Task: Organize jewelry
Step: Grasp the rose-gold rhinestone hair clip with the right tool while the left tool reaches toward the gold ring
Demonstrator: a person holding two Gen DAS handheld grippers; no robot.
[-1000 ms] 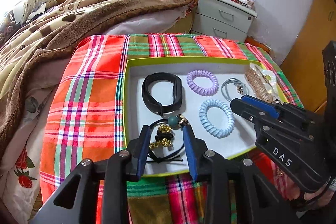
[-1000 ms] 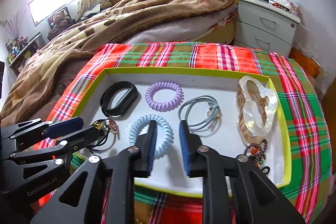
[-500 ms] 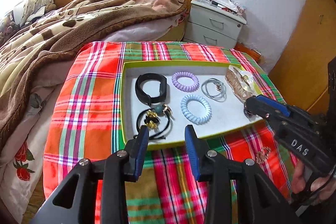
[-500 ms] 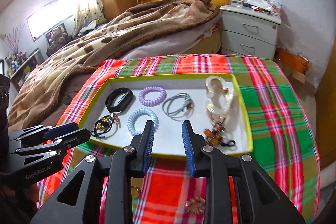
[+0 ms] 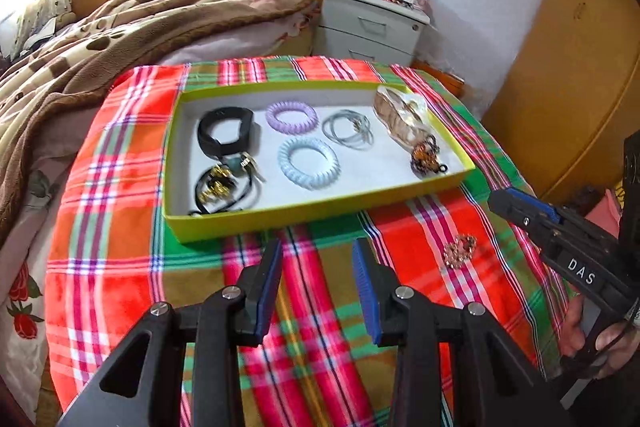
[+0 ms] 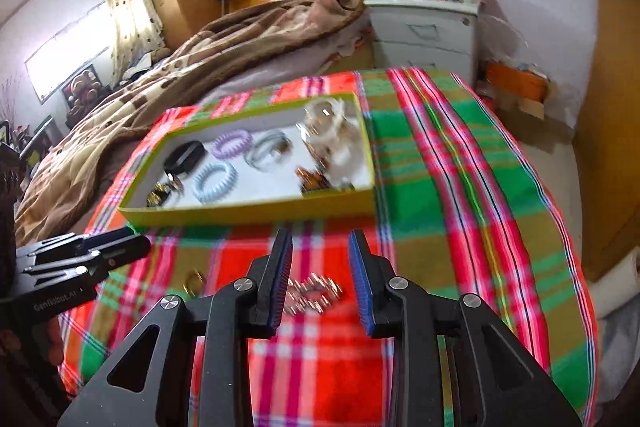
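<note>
A yellow-green tray [image 5: 320, 207] [image 6: 248, 213] on the plaid cloth holds a black band [image 5: 226, 135], a purple coil tie [image 5: 291, 117], a blue coil tie [image 5: 309, 163], a grey tie [image 5: 349, 129], a black beaded tie [image 5: 218, 187] and a shell-coloured clip [image 5: 402, 119]. A gold chain piece [image 6: 314, 293] [image 5: 460, 251] lies on the cloth in front of the tray. A small gold ring [image 6: 193, 281] lies to its left. My right gripper [image 6: 320, 277] is open and empty, its jaws framing the chain from just above. My left gripper [image 5: 318, 287] is open and empty, in front of the tray.
The plaid cloth [image 5: 120, 227] covers a table that ends close on the right. A bed with a brown blanket [image 5: 120, 39] lies behind and to the left. A grey nightstand [image 5: 372, 27] stands at the back. A wooden wardrobe [image 5: 580, 75] is on the right.
Both grippers have pulled back from over the tray to the cloth in front of it. The right gripper swung right and now has the gold chain between its open jaws.
</note>
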